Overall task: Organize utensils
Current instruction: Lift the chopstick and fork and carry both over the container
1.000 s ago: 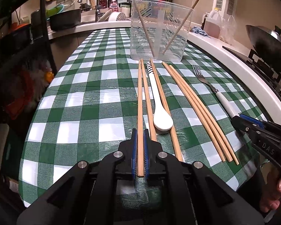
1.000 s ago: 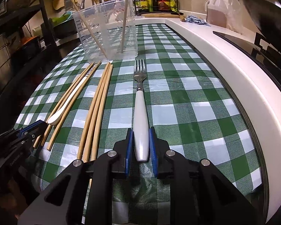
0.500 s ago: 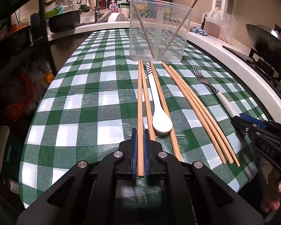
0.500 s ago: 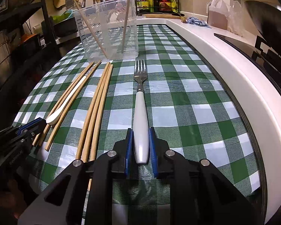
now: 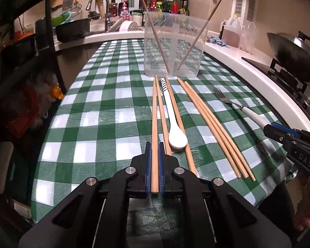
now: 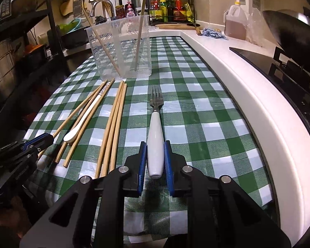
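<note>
at the near edge of the green-and-white checked tabletop (image 5: 105, 111) both grippers sit low, each on the near end of a utensil. left gripper (image 5: 154, 171): jaws narrow, closed around the butt end of one long wooden chopstick (image 5: 154, 124), leftmost of the row. right gripper (image 6: 155, 161): jaws set either side of the white-handled metal fork (image 6: 155, 136); pads look touching or nearly so, firm grip cannot be confirmed.

key relation: both held items lie with their long axis running straight away from the jaws toward the far edge, tips pointing at the clear plastic container (image 5: 174, 45) standing there. judgement: next move is lift and tip each upright to drop into that container; it lies dead ahead of the left gripper, slightly left of the right one. long chopstick could swing or catch its neighbour, which lies just beside it.

counts: on the tabletop six loose wooden chopsticks, three around the white ceramic spoon with striped handle (image 5: 172, 119), three in a bundle (image 5: 212, 124) between spoon and fork. one spoon, one fork. two chopsticks leaning inside the container, crossed apart. one container.
</note>
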Action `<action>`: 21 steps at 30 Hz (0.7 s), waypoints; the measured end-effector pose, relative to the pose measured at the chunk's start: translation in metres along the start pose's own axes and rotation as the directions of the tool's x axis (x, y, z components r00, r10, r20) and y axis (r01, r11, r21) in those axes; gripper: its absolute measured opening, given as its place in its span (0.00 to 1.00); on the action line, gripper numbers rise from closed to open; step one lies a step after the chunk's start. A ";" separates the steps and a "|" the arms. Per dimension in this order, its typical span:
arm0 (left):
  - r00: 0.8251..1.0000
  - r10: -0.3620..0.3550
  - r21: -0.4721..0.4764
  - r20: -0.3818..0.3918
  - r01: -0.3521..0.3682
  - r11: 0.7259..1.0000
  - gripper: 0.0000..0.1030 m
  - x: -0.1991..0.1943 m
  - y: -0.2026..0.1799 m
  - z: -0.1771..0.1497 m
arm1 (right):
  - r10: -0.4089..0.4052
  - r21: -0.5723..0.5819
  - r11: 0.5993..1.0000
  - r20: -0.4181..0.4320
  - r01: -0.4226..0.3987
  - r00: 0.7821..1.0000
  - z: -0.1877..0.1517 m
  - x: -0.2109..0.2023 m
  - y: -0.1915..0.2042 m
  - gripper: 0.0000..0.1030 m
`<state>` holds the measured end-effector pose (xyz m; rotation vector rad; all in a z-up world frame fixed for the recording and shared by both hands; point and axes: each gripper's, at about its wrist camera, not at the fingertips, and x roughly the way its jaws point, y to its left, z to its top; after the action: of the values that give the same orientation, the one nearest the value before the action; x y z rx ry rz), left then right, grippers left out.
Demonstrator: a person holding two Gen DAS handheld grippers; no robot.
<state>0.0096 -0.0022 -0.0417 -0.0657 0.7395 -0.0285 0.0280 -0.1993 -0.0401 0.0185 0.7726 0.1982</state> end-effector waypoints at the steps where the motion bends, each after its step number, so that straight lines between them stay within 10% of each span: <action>1: 1.000 0.000 0.004 0.008 0.000 1.000 0.06 -0.003 0.000 0.000 | -0.003 -0.001 1.000 0.008 0.003 1.000 0.001 -0.004 0.000 0.17; 21: 0.988 -0.015 0.056 0.154 0.006 0.998 0.06 -0.049 -0.007 0.015 | 0.005 -0.040 0.999 0.128 0.000 0.992 0.025 -0.042 -0.001 0.17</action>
<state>-0.0166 -0.0056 0.0029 -0.0187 0.5832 -0.0534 0.0162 -0.2067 0.0071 -0.0058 0.6409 0.2124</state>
